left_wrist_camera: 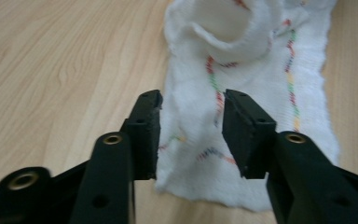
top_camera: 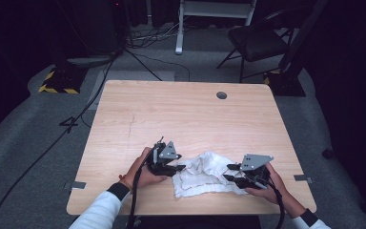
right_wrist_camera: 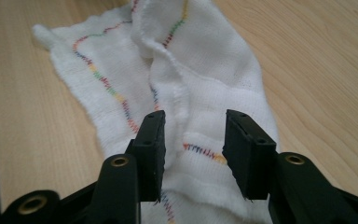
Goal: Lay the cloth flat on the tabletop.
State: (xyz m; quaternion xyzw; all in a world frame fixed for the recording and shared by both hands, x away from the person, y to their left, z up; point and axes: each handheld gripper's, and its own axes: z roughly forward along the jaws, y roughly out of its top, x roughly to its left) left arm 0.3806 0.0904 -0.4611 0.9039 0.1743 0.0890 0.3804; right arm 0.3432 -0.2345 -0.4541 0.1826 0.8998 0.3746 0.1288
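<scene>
A white cloth (top_camera: 204,174) with wavy multicoloured stitching is seen lying crumpled on the near part of the table (top_camera: 181,114), between the two grippers. In the left gripper view the cloth (left_wrist_camera: 242,93) is spread flat close by and bunched into a raised fold farther off; in the right gripper view the cloth (right_wrist_camera: 177,93) is shown with a ridge running along its middle and one corner lifted at the far left. The left gripper (top_camera: 180,167) is held at the cloth's left edge, its jaws parted about halfway; the edge of the cloth is seen in the gap, but no pad is pressed on it. The right gripper (top_camera: 229,172) is placed at the cloth's right side, its jaws likewise set about halfway apart over the fabric, with nothing gripped. Each gripper is held by a hand in a white sleeve with a dark cuff. Behind the table, a folding chair (top_camera: 257,40) is seen on the grey floor, with cables trailing nearby.
</scene>
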